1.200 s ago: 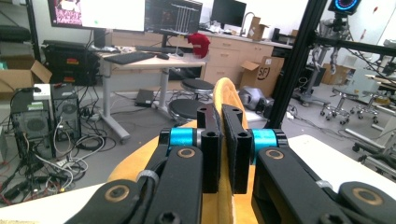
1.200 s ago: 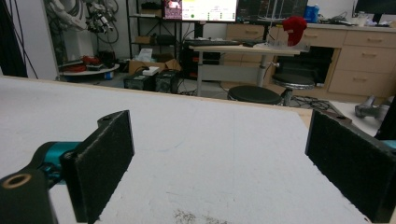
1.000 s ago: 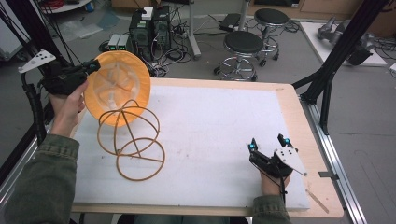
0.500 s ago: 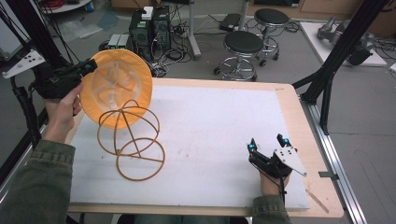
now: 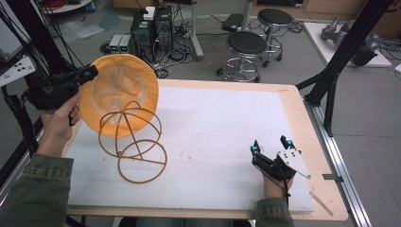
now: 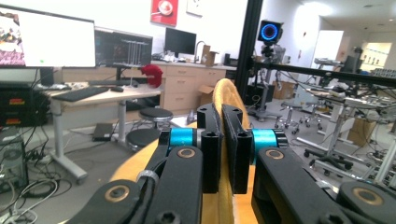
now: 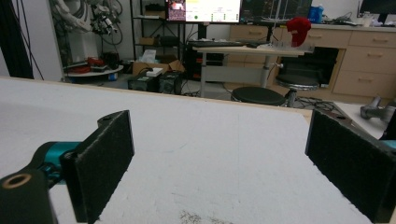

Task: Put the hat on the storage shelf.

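Orange thing: a round orange fabric disc (image 5: pixel 120 94) on a wire frame, held up tilted over the table's left side, above the white mat (image 5: pixel 213 137)
Wire loops: orange wire rings (image 5: pixel 137 151) hang from the disc; the lowest loop lies on the mat, the others arch above it
Left gripper (image 5: pixel 86 73): raised at the disc's upper left edge — jaws pressed together on the orange rim
Left gripper view: the two black jaws stand close with the yellow-orange fabric edge (image 6: pixel 224 100) sandwiched between them and rising above them
Left hand (image 5: pixel 59 125): wrapped round the gripper's handle, green sleeve (image 5: pixel 33 189) below it
Right gripper (image 5: pixel 270 145): low at the mat's near right corner — jaws wide apart, nothing between them
Right gripper view: both black pads (image 7: pixel 105 158) frame bare white mat
Beyond the table: two black stools (image 5: pixel 246 45) and computer towers (image 5: pixel 151 28) on the floor
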`<state>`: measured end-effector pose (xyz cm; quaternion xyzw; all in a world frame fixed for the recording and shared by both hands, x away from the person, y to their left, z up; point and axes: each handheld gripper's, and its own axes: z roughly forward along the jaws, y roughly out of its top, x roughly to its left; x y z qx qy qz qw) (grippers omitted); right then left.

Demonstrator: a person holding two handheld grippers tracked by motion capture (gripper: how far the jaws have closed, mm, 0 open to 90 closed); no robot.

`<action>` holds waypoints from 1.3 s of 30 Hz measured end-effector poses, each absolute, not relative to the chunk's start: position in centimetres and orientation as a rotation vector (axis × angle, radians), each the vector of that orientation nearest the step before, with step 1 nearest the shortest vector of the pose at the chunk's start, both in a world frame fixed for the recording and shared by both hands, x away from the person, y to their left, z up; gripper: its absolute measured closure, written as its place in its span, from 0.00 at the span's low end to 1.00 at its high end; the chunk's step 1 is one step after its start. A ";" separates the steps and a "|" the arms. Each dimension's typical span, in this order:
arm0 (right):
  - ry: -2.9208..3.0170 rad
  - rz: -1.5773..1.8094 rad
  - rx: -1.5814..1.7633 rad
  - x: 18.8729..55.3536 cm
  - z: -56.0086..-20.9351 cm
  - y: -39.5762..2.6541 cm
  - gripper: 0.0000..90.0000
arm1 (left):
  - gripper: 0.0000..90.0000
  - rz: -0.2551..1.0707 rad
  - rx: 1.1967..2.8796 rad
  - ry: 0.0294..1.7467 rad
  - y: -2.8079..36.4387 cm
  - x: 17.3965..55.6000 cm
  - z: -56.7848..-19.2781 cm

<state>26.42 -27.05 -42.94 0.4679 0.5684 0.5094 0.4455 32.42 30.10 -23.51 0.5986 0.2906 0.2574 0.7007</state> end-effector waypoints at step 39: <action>1.417 1.260 1.147 26.4 -42.9 -26.8 0.08 | 0.96 0.417 1.375 0.416 25.5 24.9 -24.2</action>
